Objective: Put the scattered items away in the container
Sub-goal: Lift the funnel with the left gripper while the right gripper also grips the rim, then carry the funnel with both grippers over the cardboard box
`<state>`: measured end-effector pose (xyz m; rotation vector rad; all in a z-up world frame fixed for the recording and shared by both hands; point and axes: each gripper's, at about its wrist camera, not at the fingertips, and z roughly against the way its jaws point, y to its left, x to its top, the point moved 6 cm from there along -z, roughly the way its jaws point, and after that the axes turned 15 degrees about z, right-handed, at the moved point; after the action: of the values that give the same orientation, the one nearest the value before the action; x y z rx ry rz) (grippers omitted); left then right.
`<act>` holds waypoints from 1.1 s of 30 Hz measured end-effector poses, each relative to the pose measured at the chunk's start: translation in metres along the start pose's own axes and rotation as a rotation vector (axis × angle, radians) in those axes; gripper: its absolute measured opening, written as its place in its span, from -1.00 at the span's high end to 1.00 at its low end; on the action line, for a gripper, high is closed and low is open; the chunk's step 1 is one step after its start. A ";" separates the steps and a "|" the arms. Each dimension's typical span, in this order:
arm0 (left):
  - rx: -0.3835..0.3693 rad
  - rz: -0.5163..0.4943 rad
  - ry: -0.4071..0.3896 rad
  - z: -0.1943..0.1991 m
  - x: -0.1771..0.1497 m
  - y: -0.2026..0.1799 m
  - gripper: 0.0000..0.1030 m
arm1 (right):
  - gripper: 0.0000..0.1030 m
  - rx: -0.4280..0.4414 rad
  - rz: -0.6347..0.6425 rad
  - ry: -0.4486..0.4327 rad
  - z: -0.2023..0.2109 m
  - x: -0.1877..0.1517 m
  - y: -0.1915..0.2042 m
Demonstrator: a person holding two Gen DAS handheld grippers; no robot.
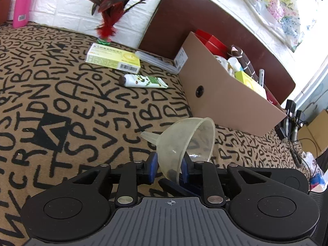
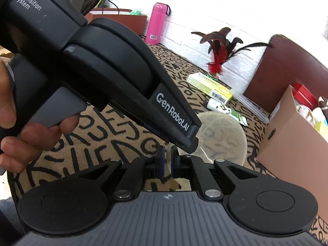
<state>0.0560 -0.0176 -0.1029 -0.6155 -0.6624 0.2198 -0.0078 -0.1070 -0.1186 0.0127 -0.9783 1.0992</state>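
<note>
A translucent plastic funnel (image 1: 184, 141) hangs low over the letter-patterned bedspread (image 1: 61, 102), spout to the left. My left gripper (image 1: 169, 167) is open, its blue pads standing on either side of the funnel's lower wall. My right gripper (image 2: 168, 160) is shut on the funnel (image 2: 223, 137) at its near rim. The left gripper's body (image 2: 123, 71) crosses the right wrist view, held by a hand (image 2: 12, 123). The open cardboard box (image 1: 225, 94) stands just beyond to the right, with several items in it.
On the bedspread lie a yellow-green medicine box (image 1: 112, 58), a white and green tube (image 1: 145, 81) and a clear plastic case (image 1: 155, 60). A red feather shuttlecock (image 1: 106, 20) and a pink bottle (image 1: 23, 2) stand by the wall. A brown headboard (image 1: 205, 20) rises behind the box.
</note>
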 end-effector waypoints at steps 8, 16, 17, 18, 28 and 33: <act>0.010 -0.009 0.024 -0.005 -0.009 0.001 0.64 | 0.81 0.009 -0.054 0.011 0.004 -0.017 -0.006; 0.040 0.013 0.030 -0.013 -0.007 0.002 0.61 | 0.71 0.019 -0.061 0.012 -0.001 -0.019 -0.003; 0.039 0.011 0.029 -0.012 -0.006 0.000 0.65 | 0.72 0.016 -0.060 0.010 0.000 -0.020 -0.001; 0.035 0.009 0.029 -0.010 -0.005 -0.002 0.64 | 0.74 0.010 -0.056 0.006 0.002 -0.020 -0.001; 0.001 -0.093 -0.024 -0.002 0.006 -0.057 0.71 | 0.85 -0.046 -0.067 -0.074 0.033 -0.015 -0.026; -0.033 -0.167 -0.062 0.001 0.021 -0.098 0.71 | 0.85 -0.102 -0.077 -0.119 0.055 -0.013 -0.053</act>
<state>0.0710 -0.0880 -0.0326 -0.5831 -0.7745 0.0725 -0.0054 -0.1680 -0.0713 0.0332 -1.1306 0.9858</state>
